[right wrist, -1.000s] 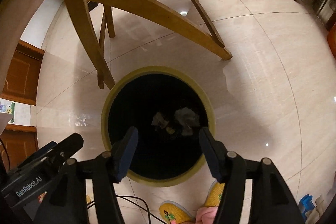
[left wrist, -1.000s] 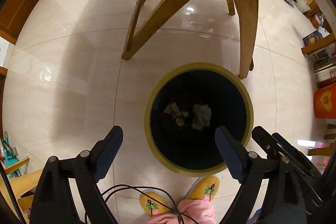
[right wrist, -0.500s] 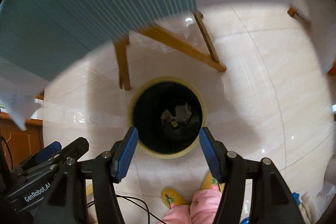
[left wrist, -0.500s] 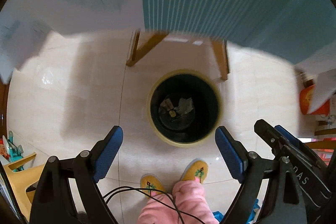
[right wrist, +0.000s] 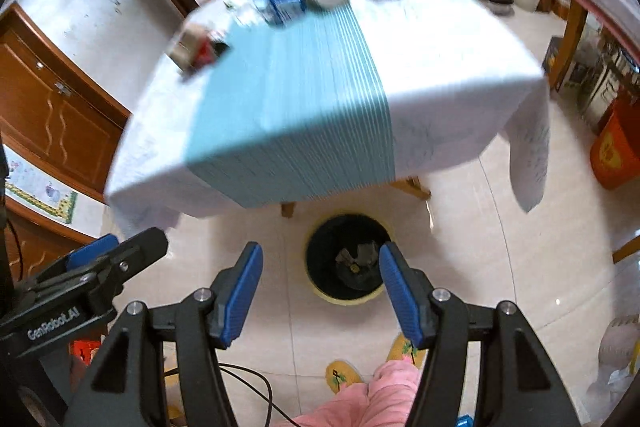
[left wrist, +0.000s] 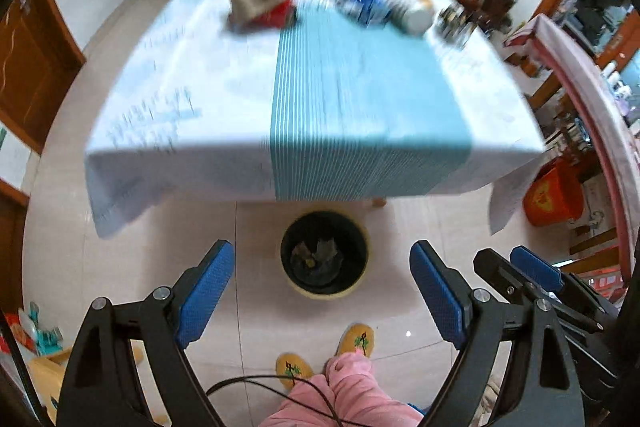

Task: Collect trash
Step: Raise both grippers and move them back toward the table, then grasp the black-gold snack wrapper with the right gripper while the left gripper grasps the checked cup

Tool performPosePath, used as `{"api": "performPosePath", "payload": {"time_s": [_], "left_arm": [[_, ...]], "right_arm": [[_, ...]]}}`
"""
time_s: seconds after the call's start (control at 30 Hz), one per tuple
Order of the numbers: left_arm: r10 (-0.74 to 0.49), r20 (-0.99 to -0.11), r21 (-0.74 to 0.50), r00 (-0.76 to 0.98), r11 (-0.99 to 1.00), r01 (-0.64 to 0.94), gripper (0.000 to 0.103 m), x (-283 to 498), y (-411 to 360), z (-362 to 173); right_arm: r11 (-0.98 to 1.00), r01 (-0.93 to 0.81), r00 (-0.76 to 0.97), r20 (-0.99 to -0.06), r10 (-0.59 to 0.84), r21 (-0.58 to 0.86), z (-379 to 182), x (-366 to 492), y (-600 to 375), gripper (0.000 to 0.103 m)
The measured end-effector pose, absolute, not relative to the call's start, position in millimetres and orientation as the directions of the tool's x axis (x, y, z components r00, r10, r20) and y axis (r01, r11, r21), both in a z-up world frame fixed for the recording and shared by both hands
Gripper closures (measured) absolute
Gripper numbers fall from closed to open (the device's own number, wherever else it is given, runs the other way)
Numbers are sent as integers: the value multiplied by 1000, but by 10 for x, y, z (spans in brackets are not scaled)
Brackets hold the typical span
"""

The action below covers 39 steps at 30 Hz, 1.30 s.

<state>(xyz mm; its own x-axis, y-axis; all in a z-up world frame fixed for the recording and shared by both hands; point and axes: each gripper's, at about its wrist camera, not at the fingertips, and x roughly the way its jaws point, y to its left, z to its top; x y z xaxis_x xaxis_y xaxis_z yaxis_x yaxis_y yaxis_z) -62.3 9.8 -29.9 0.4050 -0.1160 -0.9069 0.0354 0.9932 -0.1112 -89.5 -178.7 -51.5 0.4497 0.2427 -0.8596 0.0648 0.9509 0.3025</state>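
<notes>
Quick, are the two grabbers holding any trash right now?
Left gripper: open, holding nothing.
Right gripper: open, holding nothing.

Near half of table is bare cloth, free to pass over. Blurred clutter crowds the far half: brown-red box on the left, blue pack and white tub on the right. Bin mouth on the floor is unobstructed, just off the table's near edge. Slippers sit right behind it.
</notes>
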Motion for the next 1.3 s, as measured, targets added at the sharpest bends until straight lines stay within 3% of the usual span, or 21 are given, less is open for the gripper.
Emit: {"api": "performPosePath", "payload": {"time_s": [0.37,0.6,0.97,1.1,1.23,1.3], "left_arm": [[-182,-821,-147,542,983,108,15,-577,160,812],[-227,-791,-177,569,974,142,15,-289,67,1186],[-279,-816,-222,507,960,171,15,587,-421,1020],[-295,-823,-259,485,955,143,25,1086,-632,858],[-310,-839,-301,447,949,95,26,1669,-886,649],[-309,-851,-309,426,948,70,32,1945,-1019,533]], "right_arm": [[965,11,610,-767,202,262,493,-1001,-1713,42],[968,32,666,-727,164,248,889,-821,-1801,42],[977,2,688,-709,153,214,970,16,-2234,42],[972,-5,663,-726,180,237,794,566,-2545,42],[966,-17,607,-765,215,258,510,1181,-2860,42],[967,-13,577,-788,216,255,362,1445,-2992,42]]}}
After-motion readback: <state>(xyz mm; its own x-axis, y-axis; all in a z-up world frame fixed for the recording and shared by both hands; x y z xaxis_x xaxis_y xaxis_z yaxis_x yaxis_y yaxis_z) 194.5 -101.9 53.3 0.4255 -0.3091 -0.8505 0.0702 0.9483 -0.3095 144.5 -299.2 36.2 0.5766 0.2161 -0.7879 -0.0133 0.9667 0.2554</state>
